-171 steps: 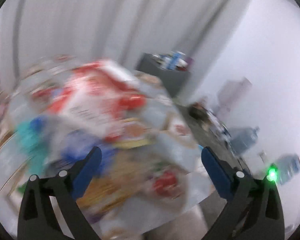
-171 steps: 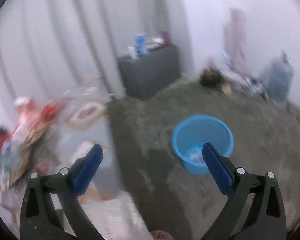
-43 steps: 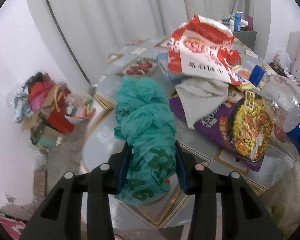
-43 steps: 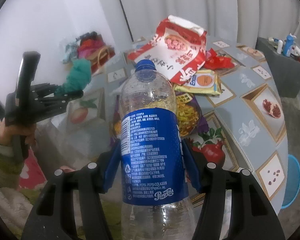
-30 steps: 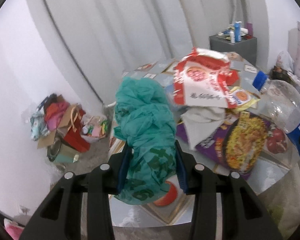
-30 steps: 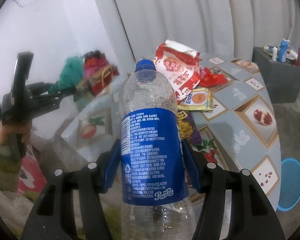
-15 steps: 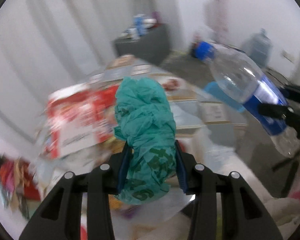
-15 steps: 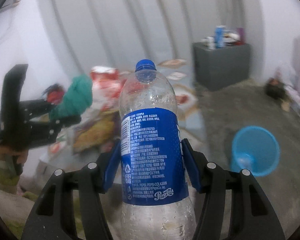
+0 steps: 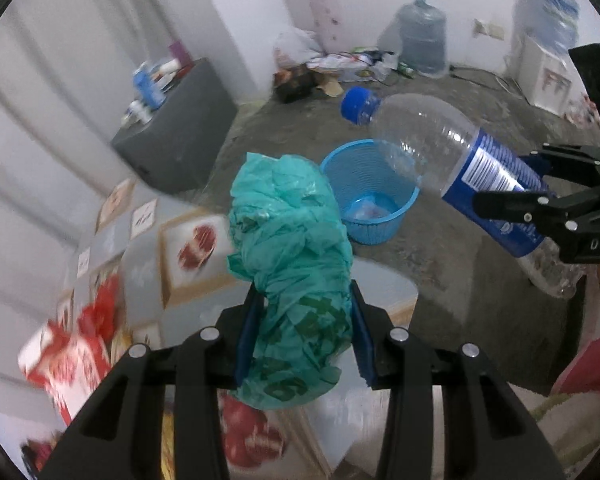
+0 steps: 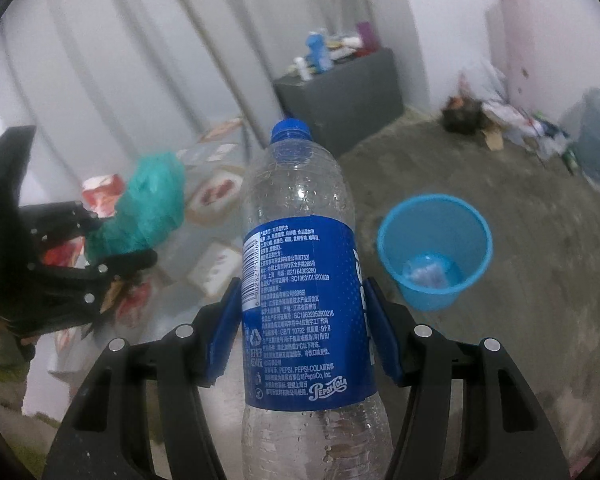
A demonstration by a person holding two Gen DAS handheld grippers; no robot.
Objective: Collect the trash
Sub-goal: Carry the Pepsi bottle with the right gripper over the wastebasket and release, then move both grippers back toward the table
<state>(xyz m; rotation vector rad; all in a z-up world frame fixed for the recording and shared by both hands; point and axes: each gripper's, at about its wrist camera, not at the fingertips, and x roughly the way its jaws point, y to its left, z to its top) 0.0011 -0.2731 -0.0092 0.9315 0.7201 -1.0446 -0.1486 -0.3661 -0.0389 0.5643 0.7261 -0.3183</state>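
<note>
My left tongs [image 9: 302,336] grasp a crumpled green bag [image 9: 290,264]; my right tongs [image 10: 302,328] grasp a plastic bottle [image 10: 300,280]; blue basket [image 10: 434,250] beyond.

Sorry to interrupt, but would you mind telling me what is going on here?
A person is clearing trash with two handheld grippers. The left gripper is clamped on a crumpled green plastic bag, and the right gripper is clamped on an empty Pepsi bottle. Both point toward the blue bin on the floor, which already holds a little trash. More wrappers lie on the table.
</note>
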